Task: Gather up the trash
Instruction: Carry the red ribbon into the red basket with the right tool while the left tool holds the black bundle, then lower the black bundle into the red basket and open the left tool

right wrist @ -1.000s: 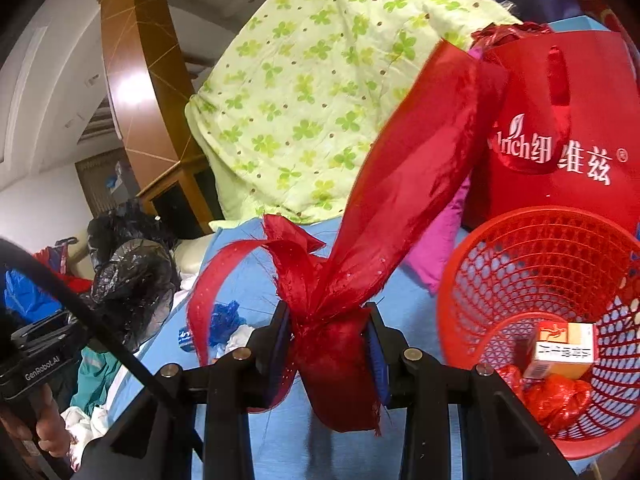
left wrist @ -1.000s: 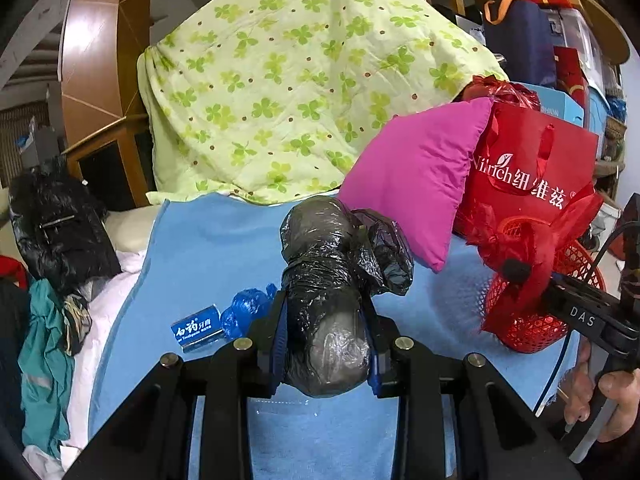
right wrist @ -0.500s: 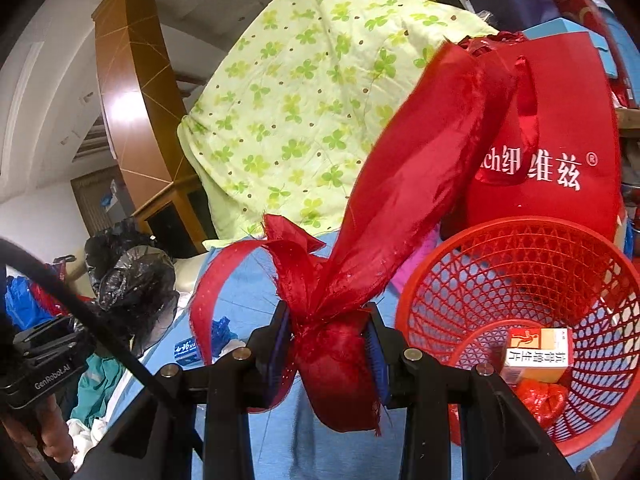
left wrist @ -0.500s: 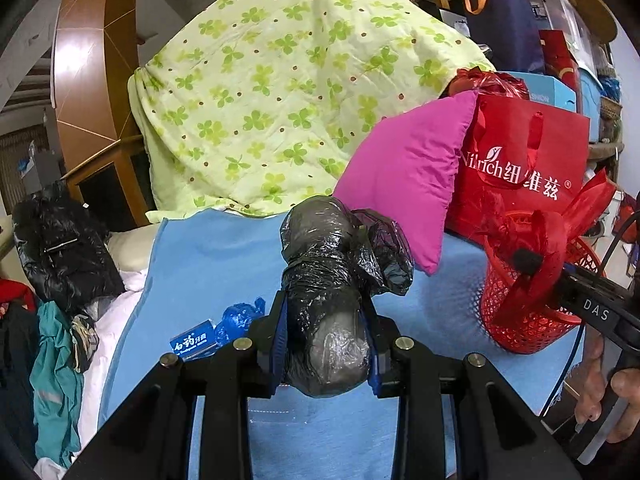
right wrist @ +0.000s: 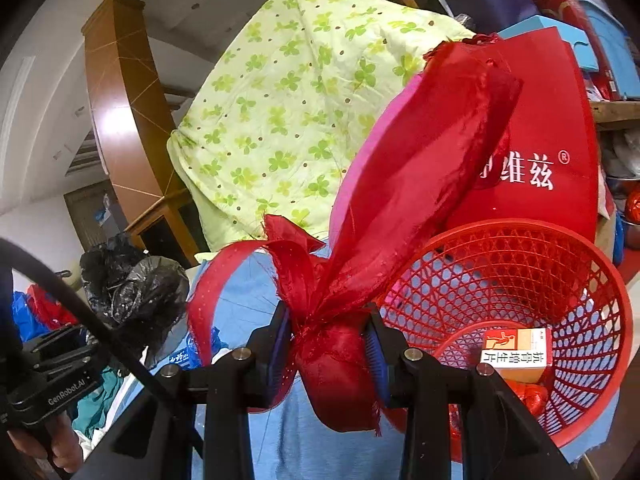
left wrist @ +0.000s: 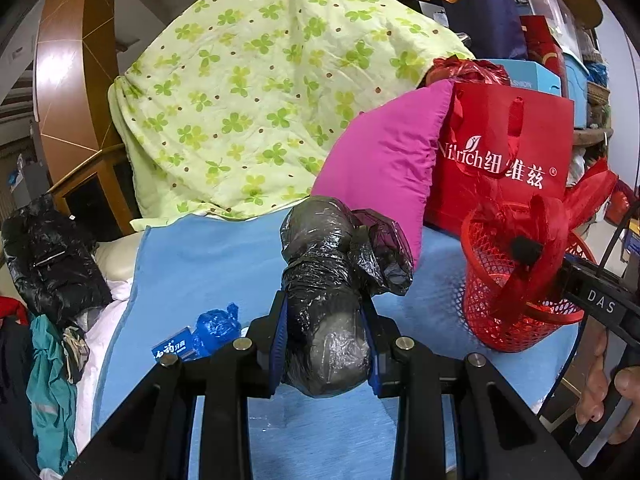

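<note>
**Both grippers loaded, basket just ahead**

While both loads hang clear of the blue sheet (left wrist: 208, 264), the left gripper (left wrist: 324, 344) is clamped on a crumpled black plastic bag (left wrist: 320, 280), the pads squeezing its lower bulge; it looks light, soft and slippery, best pinched at the dense wad; the right gripper (right wrist: 330, 354) is closed on a knotted red ribbon bundle (right wrist: 340, 364), limp and trailing, held at its knot; beyond it, the red basket (right wrist: 600, 280) holds a small box (right wrist: 516, 350); a blue wad (left wrist: 214, 326) remains on the sheet.
</note>
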`<state>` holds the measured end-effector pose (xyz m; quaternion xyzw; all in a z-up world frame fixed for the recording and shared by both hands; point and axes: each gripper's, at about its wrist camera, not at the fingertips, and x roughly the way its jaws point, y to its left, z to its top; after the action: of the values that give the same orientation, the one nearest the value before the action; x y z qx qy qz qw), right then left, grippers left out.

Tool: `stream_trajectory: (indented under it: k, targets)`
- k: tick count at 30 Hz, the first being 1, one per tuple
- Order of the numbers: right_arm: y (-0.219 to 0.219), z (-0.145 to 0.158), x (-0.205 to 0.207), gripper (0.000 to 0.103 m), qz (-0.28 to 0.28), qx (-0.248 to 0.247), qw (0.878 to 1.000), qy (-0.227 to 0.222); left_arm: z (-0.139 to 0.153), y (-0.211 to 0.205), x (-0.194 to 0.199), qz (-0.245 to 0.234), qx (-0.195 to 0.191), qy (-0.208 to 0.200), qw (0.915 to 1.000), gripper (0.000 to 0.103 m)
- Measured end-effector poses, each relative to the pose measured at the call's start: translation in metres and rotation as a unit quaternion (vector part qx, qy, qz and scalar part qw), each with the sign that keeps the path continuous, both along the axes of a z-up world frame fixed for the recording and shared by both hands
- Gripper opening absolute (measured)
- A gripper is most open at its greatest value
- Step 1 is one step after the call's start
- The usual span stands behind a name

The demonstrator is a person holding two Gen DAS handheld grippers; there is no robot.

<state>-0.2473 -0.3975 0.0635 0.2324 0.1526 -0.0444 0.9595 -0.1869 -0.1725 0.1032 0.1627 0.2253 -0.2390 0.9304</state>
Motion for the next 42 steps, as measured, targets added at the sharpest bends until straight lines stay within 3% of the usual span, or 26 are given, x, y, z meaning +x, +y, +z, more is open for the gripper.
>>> stream_trajectory:
  k: [25,42]
  targets:
    - [-0.035,-0.010,-0.021,0.040,-0.063,0.036,0.997,0.013,-0.016,-0.047,0.002,-0.043,0.013,0.022,0.9987,0.035]
    - [-0.066,-0.019,-0.030,0.040,-0.115,0.068,0.991,0.026,-0.010,-0.093,-0.002,-0.088,0.018,0.013,0.9959,0.035]
